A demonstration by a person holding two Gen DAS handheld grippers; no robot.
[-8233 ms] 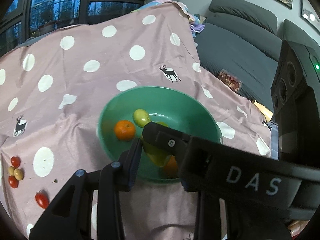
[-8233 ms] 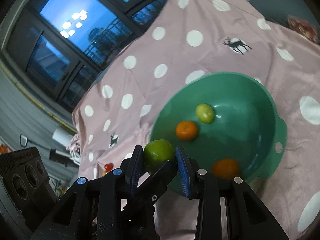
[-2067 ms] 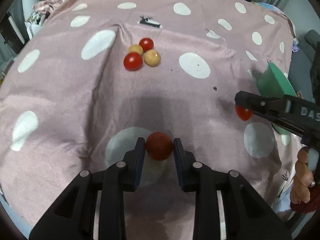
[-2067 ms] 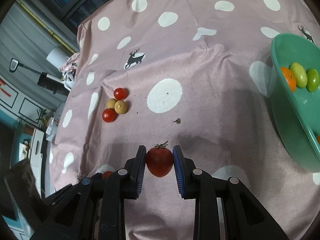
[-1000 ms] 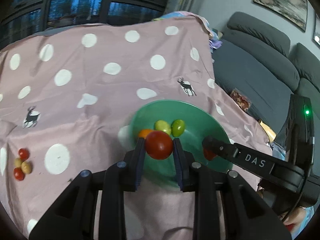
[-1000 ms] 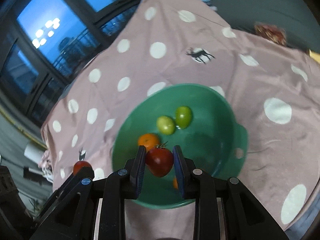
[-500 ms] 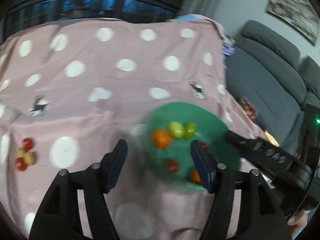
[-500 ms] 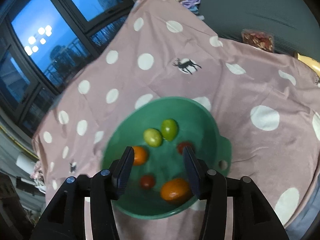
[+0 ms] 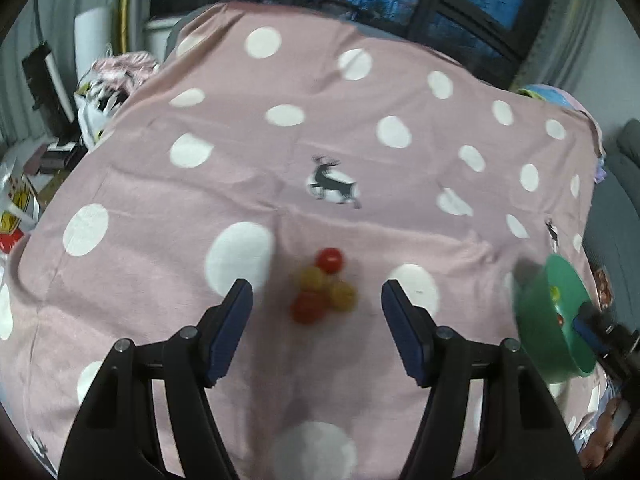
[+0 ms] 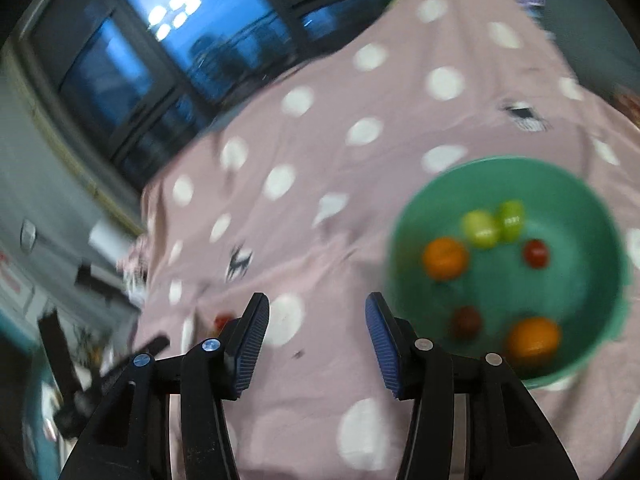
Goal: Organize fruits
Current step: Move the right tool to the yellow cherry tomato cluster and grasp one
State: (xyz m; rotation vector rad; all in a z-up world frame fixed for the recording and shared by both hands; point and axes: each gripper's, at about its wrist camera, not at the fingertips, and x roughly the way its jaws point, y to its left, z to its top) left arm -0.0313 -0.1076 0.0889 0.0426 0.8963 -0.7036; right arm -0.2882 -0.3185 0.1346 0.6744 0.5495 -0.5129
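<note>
Left wrist view: empty tongs swing toward the last loose fruits.

Left gripper (image 9: 316, 308), jaws apart with nothing between them and closing slightly, frames the cluster of small fruits (image 9: 322, 290) just ahead: two red, two yellow, touching, on the spotted pink cloth (image 9: 360, 140). Judged next: descend over one fruit and pinch gently. Right gripper (image 10: 316, 320) is released, empty; the green bowl (image 10: 408, 216), to its right, holds two oranges, two green and two red fruits.

A: Dim indoor light, blue dusk in the windows (image 9: 460, 4). Ceiling lamp glare (image 10: 174, 10) at 11 o'clock.
B: Right view smeared with motion blur, bowl (image 10: 600, 216) soft. Fisheye vignette at edges.
</note>
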